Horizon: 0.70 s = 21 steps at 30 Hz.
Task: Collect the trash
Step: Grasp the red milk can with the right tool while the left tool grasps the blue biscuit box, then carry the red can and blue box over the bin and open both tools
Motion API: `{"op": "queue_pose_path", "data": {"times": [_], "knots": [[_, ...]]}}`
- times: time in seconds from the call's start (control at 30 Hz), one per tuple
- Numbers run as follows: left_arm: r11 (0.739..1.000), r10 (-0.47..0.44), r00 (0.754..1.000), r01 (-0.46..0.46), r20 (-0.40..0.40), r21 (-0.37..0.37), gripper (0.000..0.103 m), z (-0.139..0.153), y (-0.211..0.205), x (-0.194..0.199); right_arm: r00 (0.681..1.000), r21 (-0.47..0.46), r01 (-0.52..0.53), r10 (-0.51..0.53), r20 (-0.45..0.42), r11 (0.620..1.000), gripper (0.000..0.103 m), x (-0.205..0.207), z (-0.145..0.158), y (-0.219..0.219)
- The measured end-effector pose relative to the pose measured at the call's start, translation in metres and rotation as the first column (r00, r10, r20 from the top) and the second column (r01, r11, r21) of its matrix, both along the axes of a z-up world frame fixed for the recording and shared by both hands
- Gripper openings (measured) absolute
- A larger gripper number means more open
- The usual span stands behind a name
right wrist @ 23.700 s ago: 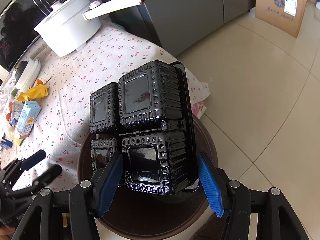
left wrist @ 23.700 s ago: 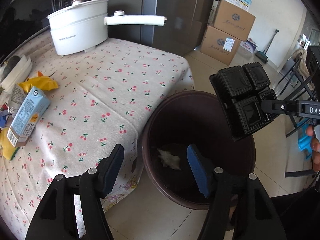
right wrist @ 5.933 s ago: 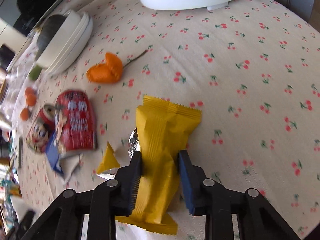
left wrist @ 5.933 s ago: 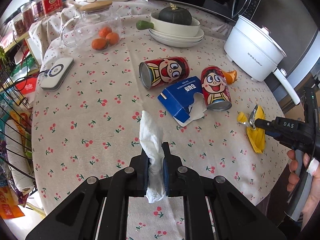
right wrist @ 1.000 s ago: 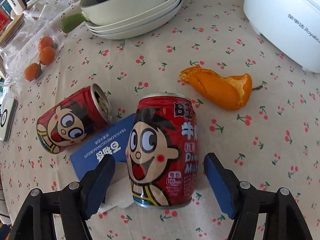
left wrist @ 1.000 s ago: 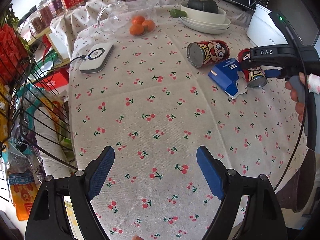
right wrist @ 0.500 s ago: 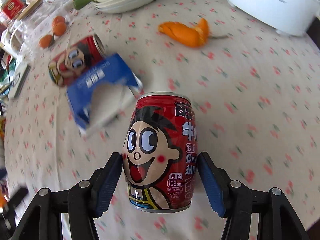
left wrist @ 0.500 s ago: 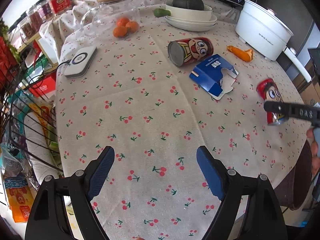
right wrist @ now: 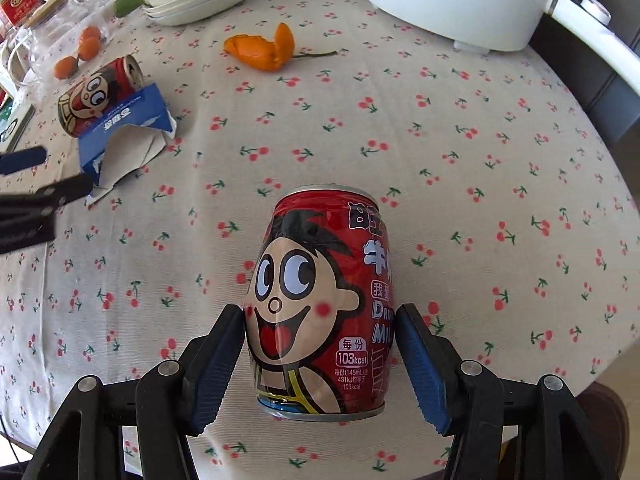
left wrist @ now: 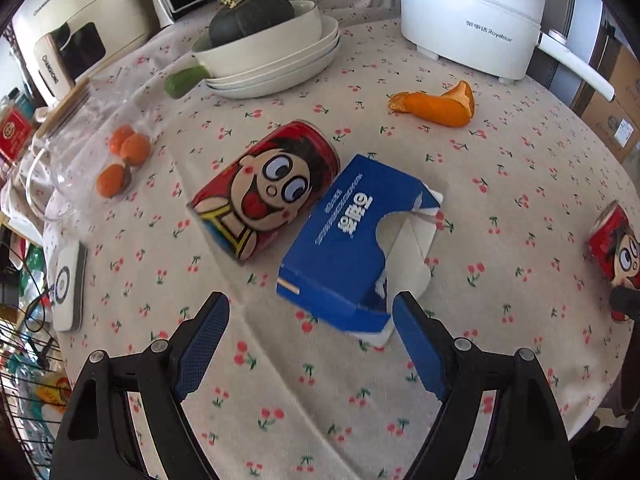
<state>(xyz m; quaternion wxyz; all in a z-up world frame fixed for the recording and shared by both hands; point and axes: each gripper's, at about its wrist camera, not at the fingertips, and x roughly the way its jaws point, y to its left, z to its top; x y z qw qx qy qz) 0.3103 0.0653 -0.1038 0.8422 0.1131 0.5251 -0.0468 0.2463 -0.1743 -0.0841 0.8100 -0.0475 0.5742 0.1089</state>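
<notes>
On the cherry-print tabletop (left wrist: 520, 168), a second red can (left wrist: 266, 188) lies on its side at the left, touching the torn blue carton (left wrist: 344, 240). The left gripper (left wrist: 312, 344) hovers with its jaws wide apart and empty, just at the carton's near edge. Farther right lies an orange peel (left wrist: 436, 106), and the right gripper (right wrist: 320, 356) is clamped on the red milk can (right wrist: 320, 300), held above the tabletop's near edge.

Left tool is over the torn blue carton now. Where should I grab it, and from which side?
From above, I'd clamp the left tool across the flat torn blue cardboard carton at its intact near end, not the ripped white flap: that end looks firmer and already lies between the open jaws.
</notes>
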Motion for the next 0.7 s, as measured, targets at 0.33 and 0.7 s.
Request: {"op": "queue_pose_path", "data": {"times": [0.33,0.7], "knots": [[0.991,0.027,0.999,-0.031,-0.028,-0.132,0.060,-0.011,0.000,0.019,1.000,0.009,0.006,-0.006,-0.005,1.000,0.067,0.002,-0.002,-0.010],[0.987,0.082,0.996,-0.087,-0.043,-0.134,0.055,0.008,0.001,-0.060,0.999,0.015,0.044,-0.044,-0.003,0.999,0.067,-0.037,0.012,-0.023]]}}
